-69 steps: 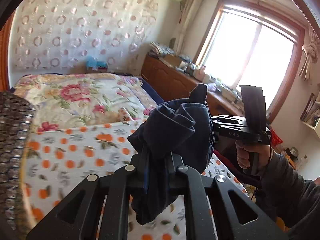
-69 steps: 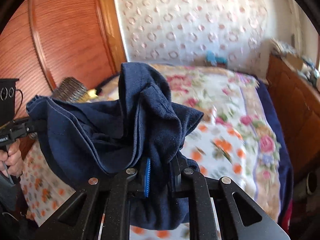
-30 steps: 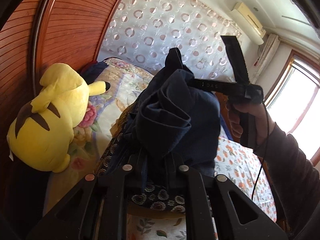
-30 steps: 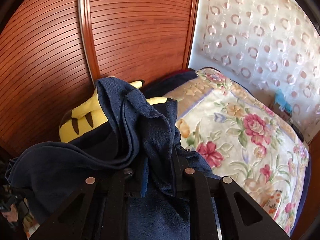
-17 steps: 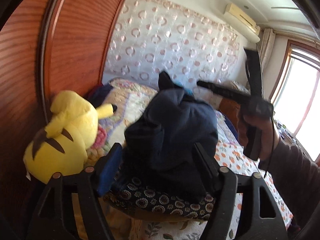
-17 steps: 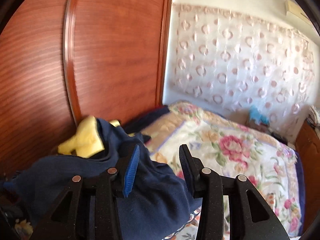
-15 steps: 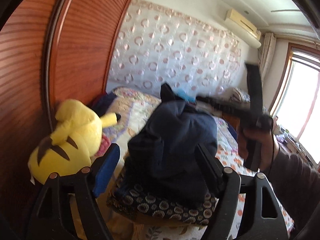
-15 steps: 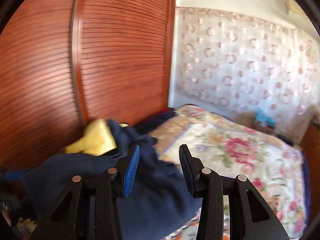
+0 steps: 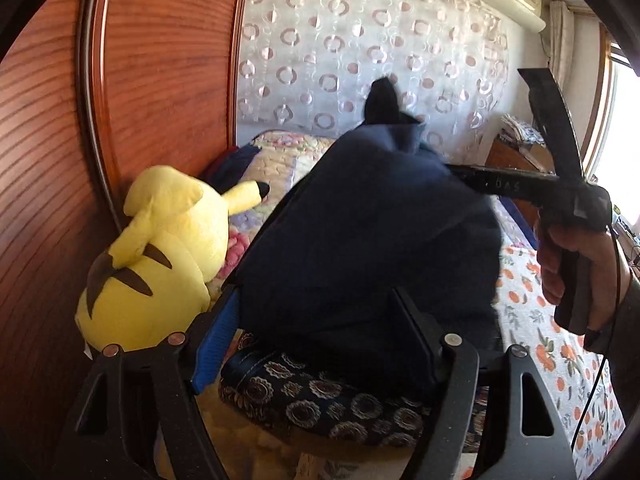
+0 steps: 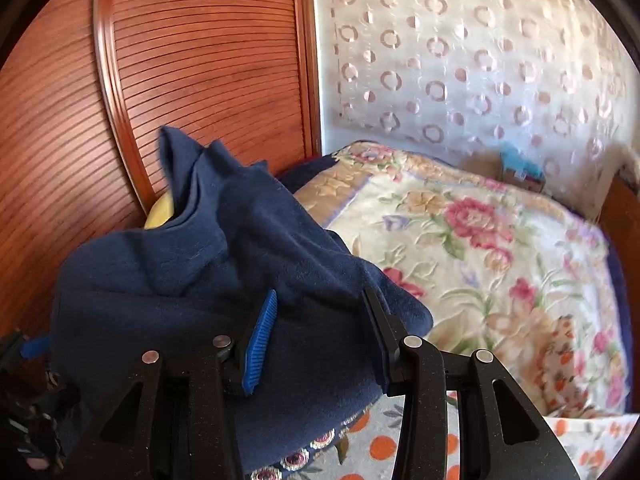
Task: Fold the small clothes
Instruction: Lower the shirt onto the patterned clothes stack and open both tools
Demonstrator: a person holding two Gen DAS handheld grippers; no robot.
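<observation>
A folded navy blue garment (image 9: pixel 368 240) lies heaped on a dark patterned pillow (image 9: pixel 320 404) at the head of the bed; it also shows in the right wrist view (image 10: pixel 192 288). My left gripper (image 9: pixel 316 344) is open, its jaws standing wide on either side of the garment's near edge. My right gripper (image 10: pixel 320 320) is open just above the garment, holding nothing. In the left wrist view the right gripper's body is held in a hand at the right, its fingertips hidden behind the cloth.
A yellow plush toy (image 9: pixel 160 252) sits left of the pillow against the wooden headboard (image 9: pixel 52 160). A floral quilt (image 10: pixel 480 248) covers the far bed, with an orange-dotted sheet (image 9: pixel 560 344) nearer. A wooden dresser (image 9: pixel 516 164) stands under the window.
Both grippers carried the navy garment from mid-bed to the pillow by the headboard, then opened and let it go. It now rests there with both grippers slightly drawn back.
</observation>
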